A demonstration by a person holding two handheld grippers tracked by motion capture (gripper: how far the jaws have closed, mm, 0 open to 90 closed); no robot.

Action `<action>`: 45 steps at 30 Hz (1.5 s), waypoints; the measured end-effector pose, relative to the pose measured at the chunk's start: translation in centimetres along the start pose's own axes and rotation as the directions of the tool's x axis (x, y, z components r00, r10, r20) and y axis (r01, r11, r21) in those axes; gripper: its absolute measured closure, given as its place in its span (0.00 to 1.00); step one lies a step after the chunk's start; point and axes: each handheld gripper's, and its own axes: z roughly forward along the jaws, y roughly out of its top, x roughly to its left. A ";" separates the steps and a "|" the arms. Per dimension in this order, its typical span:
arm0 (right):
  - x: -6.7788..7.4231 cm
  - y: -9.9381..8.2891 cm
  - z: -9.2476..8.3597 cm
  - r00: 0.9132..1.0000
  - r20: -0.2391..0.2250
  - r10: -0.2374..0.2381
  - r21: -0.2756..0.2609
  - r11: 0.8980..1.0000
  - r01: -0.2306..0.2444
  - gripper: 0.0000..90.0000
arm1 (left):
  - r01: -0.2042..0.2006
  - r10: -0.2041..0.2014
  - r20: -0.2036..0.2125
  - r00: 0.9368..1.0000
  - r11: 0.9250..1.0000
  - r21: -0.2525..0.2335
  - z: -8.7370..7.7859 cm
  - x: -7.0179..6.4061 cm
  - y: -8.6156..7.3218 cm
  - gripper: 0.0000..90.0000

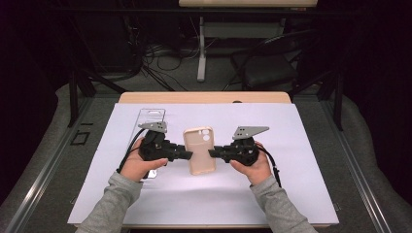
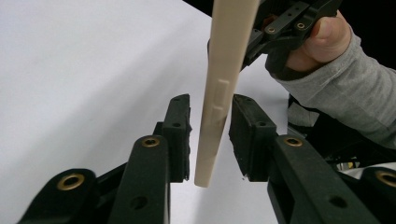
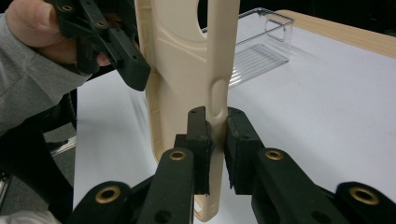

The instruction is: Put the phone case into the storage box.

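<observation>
Two grippers meet at a beige phone case (image 1: 201, 150) held above the middle of the white sheet (image 1: 291, 145) on the table. The right gripper (image 3: 215, 135) clamps the case's right edge, both pads pressed against the side wall near a button recess. The left gripper (image 2: 210, 130) straddles the opposite edge with its jaws spread, a gap showing on each side of the case, so its pads (image 2: 180, 135) are released; a clear plastic tray (image 3: 261, 42) lies beyond.

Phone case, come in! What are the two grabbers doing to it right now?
Right gripper shut on phone case edge. Left gripper open, jaws straddling the other edge. Clear tray behind, not blocking.
</observation>
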 end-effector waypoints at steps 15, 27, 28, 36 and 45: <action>-0.6 -0.1 -0.5 0.998 0.061 0.029 -0.022 0.999 -0.028 0.90 | 0.018 -0.020 -0.052 0.998 0.999 -0.047 -0.5 0.1 0.1 0.55; -0.5 -0.1 -0.6 0.996 0.080 0.038 -0.035 0.999 -0.035 0.90 | 0.000 -0.005 -0.101 0.995 0.999 -0.043 -0.4 -0.2 0.1 0.52; -0.5 -0.1 -0.7 0.996 0.081 0.039 -0.036 0.999 -0.036 0.90 | -0.005 0.000 -0.110 0.994 0.999 -0.043 -0.4 -0.2 0.1 0.52; -0.4 0.0 -0.8 0.994 0.108 0.028 -0.044 0.999 -0.023 0.90 | -0.039 0.032 -0.178 0.984 0.999 -0.035 -0.4 -0.4 0.1 0.49; -0.4 0.1 -1.1 0.991 0.126 0.034 -0.060 0.998 -0.027 0.90 | -0.059 0.047 -0.273 0.961 0.998 -0.034 -0.6 -0.8 0.3 0.50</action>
